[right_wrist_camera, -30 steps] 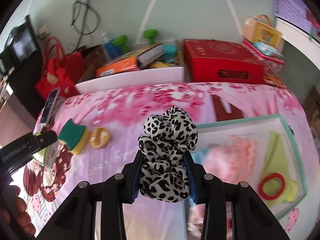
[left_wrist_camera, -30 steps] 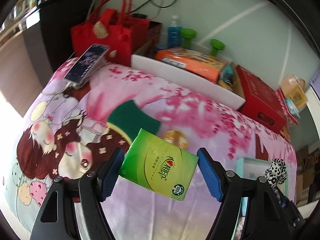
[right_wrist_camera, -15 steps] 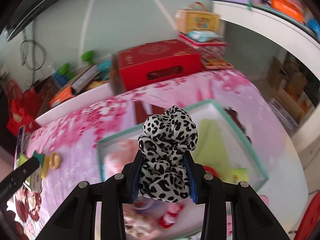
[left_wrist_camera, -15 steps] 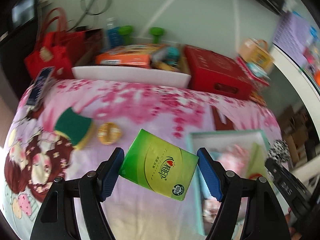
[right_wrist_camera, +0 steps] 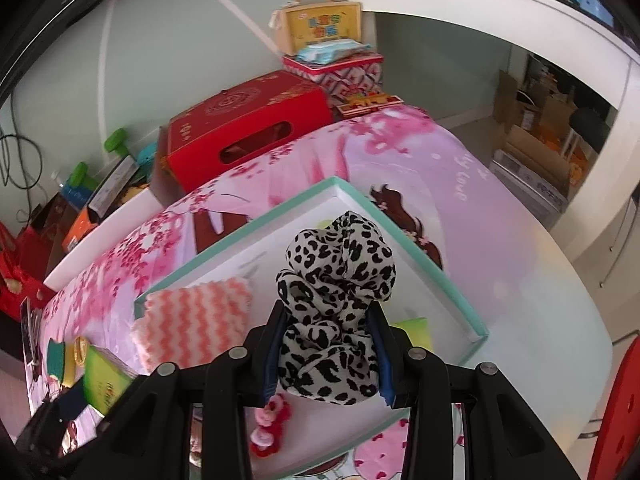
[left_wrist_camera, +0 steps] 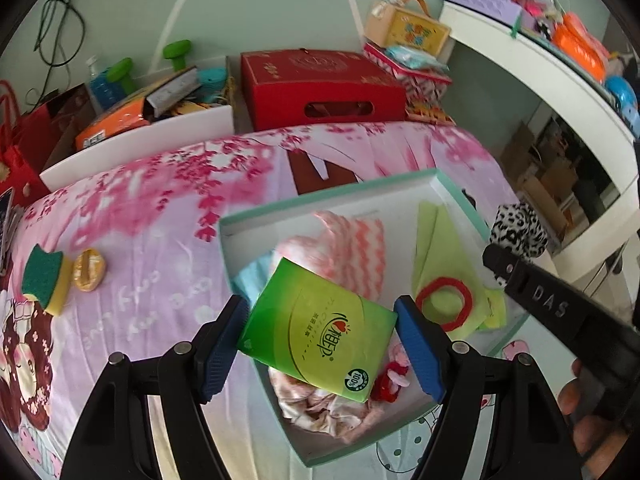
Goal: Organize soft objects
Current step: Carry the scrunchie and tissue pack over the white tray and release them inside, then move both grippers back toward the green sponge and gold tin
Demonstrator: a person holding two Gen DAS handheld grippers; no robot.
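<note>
Over the tray (left_wrist_camera: 460, 196), "DAS" marks the right gripper (right_wrist_camera: 328, 344) pinching a scrunchie (right_wrist_camera: 336, 280); the left gripper (left_wrist_camera: 320, 344) clamps a tissue pack (left_wrist_camera: 316, 328) wide.

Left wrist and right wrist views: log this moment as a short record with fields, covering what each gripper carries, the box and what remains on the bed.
left gripper: shut on green tissue pack, held over the box
right gripper: shut on leopard scrunchie, above the box
box: teal-rimmed, open, on the pink bedspread
box contents: pink zigzag cloth, red ring, yellow-green cloth
left on bed: green-and-yellow sponge, small orange round item
</note>
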